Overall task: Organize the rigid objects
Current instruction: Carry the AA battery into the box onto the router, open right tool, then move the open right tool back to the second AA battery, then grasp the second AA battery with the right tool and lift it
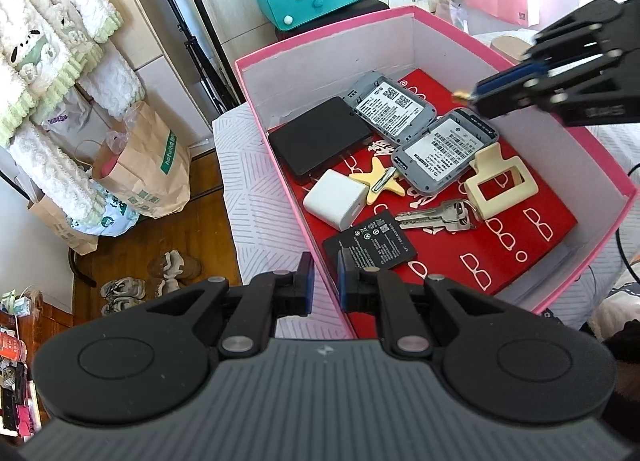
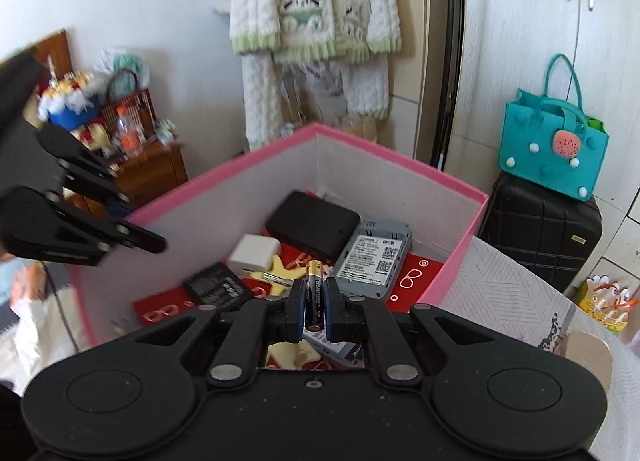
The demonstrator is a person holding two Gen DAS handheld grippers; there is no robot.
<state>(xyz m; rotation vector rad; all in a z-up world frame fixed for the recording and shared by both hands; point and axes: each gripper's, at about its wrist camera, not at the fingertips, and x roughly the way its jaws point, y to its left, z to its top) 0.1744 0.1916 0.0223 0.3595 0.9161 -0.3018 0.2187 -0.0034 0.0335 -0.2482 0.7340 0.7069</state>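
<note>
Two wrist views over pink box (image 1: pixel 440 17)

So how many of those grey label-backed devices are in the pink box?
2. One grey device lies toward the far wall beside the black slab; the other grey device sits nearer, touching the cream clip. Nothing suggests more hidden.

Right gripper (image 2: pixel 314 307) is clamping a black-and-gold cylindrical battery (image 2: pixel 313 293) above the pink-rimmed cardboard box (image 2: pixel 400 159); left gripper (image 2: pixel 132 229) is hovering at its left wall.
</note>
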